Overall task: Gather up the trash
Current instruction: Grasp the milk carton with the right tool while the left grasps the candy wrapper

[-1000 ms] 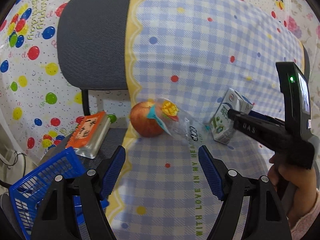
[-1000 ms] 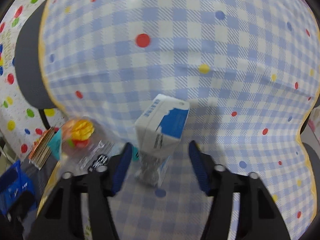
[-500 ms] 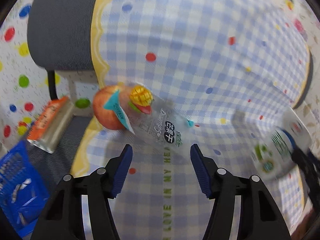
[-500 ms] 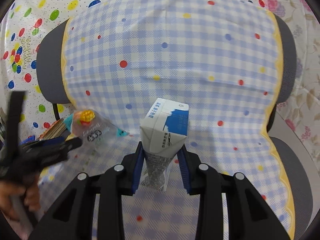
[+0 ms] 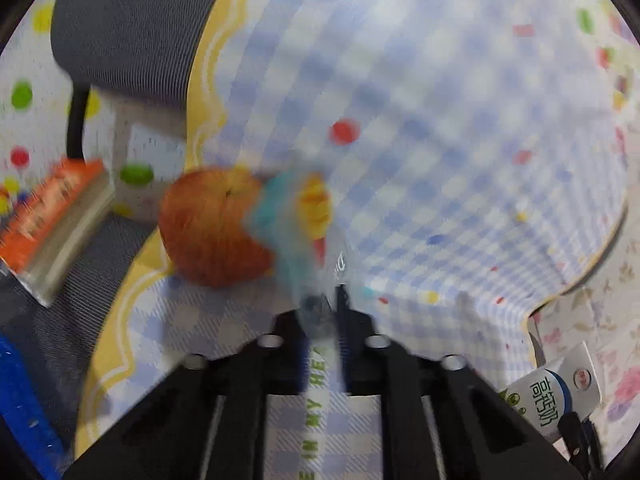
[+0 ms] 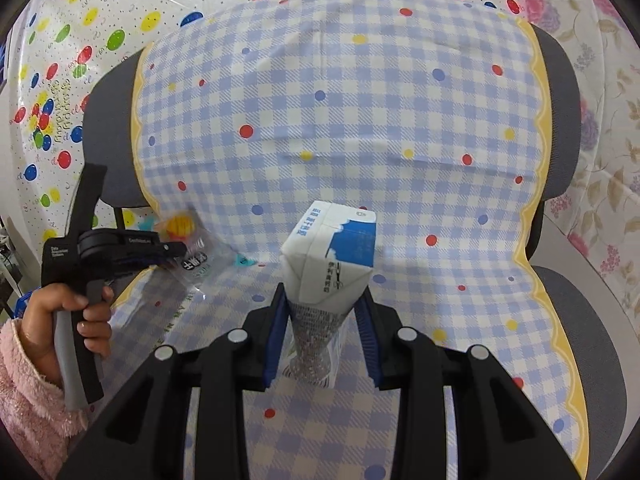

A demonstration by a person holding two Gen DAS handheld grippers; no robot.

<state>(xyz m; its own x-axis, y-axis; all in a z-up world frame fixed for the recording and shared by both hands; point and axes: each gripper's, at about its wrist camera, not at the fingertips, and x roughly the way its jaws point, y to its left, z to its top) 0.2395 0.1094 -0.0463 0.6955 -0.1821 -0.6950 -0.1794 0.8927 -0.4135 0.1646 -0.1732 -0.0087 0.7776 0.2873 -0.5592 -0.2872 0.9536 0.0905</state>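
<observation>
Moved: left gripper (image 5: 328, 312) has closed, seemingly pinching clear plastic snack wrapper (image 6: 200, 252) (blurred) | right gripper (image 6: 322, 332) clamps white-blue milk carton (image 6: 332, 260) | Tip: lift wrapper clear of the red apple (image 5: 216, 228) at left.

Blue-white milk carton (image 6: 332, 256), crumpled, upright, centre near. Clear snack wrapper (image 6: 196, 256) with mango print, far left.

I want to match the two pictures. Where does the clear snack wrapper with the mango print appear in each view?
Left wrist view: the snack wrapper is centre, blurred, beside the apple, its near end in the shut left gripper.
Right wrist view: the wrapper is at middle left.
Shared landmark: the milk carton, in the right gripper.
</observation>
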